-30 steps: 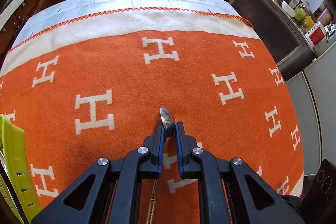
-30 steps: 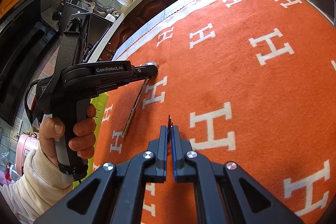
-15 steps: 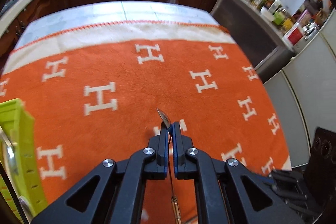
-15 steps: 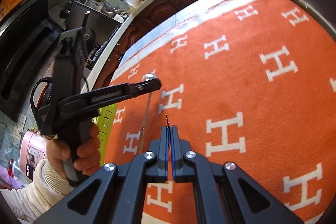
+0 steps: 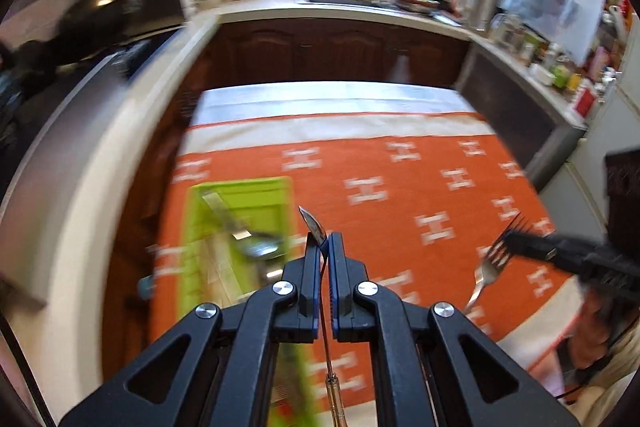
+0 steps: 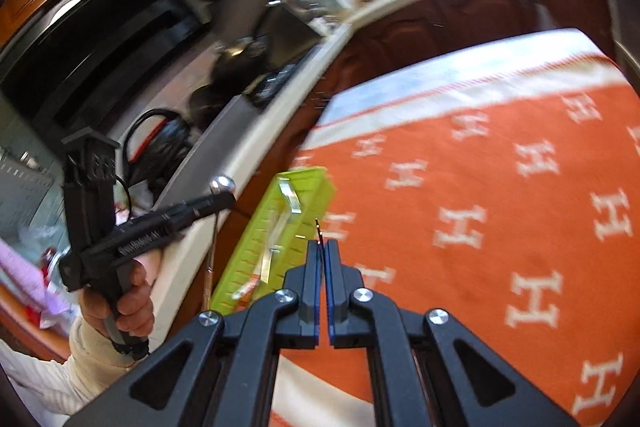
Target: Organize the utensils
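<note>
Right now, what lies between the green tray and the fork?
Only orange cloth lies there, shown in the left wrist view; the left tool's spoon merely crosses the picture.

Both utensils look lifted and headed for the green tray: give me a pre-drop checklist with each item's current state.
1. Left tongs shut on the spoon: ok.
2. Right tongs shut on the fork: ok.
3. Green tray in view on the orange cloth: ok.
4. Tray has free room; utensils already lie inside: cannot tell.
5. Spoon over the tray: not ok, beside its right edge.
6. Picture sharp enough to aim: not ok, blurred.
</note>
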{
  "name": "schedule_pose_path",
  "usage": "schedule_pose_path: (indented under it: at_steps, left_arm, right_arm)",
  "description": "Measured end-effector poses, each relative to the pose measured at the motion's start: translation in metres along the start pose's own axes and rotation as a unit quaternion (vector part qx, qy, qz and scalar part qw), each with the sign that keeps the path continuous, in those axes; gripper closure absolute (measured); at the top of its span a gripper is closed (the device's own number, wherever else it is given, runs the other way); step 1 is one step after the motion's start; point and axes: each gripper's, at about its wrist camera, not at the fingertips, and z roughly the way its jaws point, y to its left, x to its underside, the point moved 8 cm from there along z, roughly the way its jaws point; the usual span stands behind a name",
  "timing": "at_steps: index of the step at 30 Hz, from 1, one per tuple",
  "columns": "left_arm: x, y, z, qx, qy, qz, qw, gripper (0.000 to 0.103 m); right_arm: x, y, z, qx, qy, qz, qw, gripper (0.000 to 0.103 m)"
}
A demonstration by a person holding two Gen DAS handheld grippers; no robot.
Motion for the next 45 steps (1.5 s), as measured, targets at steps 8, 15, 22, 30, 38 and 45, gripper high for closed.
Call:
schedule_pose_path:
  at_steps: [8,15,22,30,38,45]
  left_arm:
    - [0.046,0.061,0.021,-0.037,0.036,-0.063,0.9967,0.102]
    - [0.066,0.068,0.056,-0.012,0.053,-0.105,0.9929,0.101]
    - [0.064,0.068,0.069,-0.018,0.046,-0.121,0.9915,0.09]
    - [0.052,0.074,0.045,-0.058,0.018,-0.112,0.9919,0.048]
    - [0.05,0.068,0.023,-0.094,0.001,-0.106,0.9899,0.01]
    - [0.056,0.044,0.013,-0.083,0.006,-0.106,0.9908,0.001]
  right_arm:
    - [-0.004,0.074,0.082,-0.022,0.079,-0.113,0.99,0.101]
    - [0.009,0.09,0.149,0.014,0.145,-0.174,0.974,0.1]
    - [0.002,0.073,0.175,0.082,0.131,-0.132,0.979,0.097]
    - [0.008,0.064,0.151,0.117,0.11,-0.135,0.978,0.092]
    - [0.026,0.042,0.127,0.142,0.125,-0.094,0.977,0.092]
    - [0.046,0.024,0.095,0.157,0.127,-0.068,0.977,0.092]
